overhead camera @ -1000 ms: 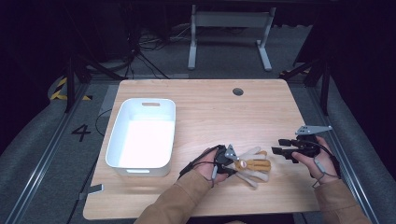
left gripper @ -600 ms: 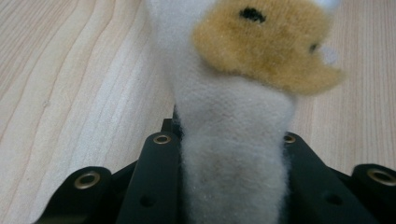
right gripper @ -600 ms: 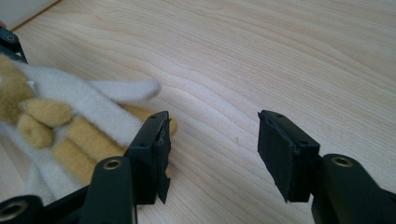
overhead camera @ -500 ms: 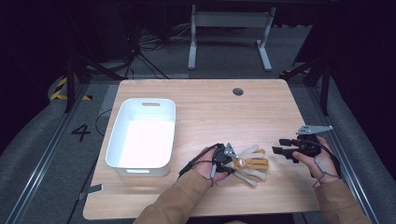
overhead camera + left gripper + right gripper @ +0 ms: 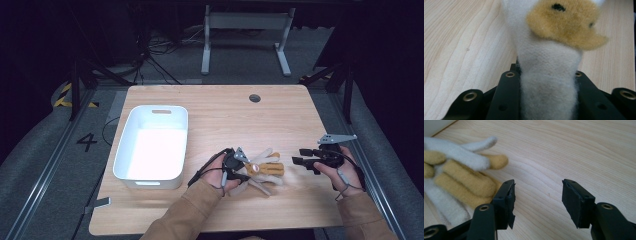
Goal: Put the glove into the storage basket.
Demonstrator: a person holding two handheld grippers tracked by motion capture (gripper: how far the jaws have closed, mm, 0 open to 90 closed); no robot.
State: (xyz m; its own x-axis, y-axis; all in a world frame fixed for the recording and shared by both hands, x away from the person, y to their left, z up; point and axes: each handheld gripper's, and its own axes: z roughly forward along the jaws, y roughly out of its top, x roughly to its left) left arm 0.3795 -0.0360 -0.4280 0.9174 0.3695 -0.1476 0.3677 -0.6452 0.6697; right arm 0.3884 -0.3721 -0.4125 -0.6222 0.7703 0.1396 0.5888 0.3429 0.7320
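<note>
Fuzzy white-and-tan knitted gloves (image 5: 262, 172) lie heaped at the near middle of the pale wooden surface (image 5: 280, 120).
Left tool (image 5: 243, 167) pinches a white cuff, likely to lift it towards the white plastic tub (image 5: 150, 147); right tool (image 5: 302, 157) waits just beside, jaws spread and empty.

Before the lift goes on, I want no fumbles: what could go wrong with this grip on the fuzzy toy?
1. The left hand-held gripper pinches only a narrow white limb of the plush toy; the soft pile could slip free.
2. The other limbs sprawl loose on the table and may drag or snag near the white bin.
3. The right hand-held gripper stands open close to the toy's tan limbs, so it might bump them.
</note>
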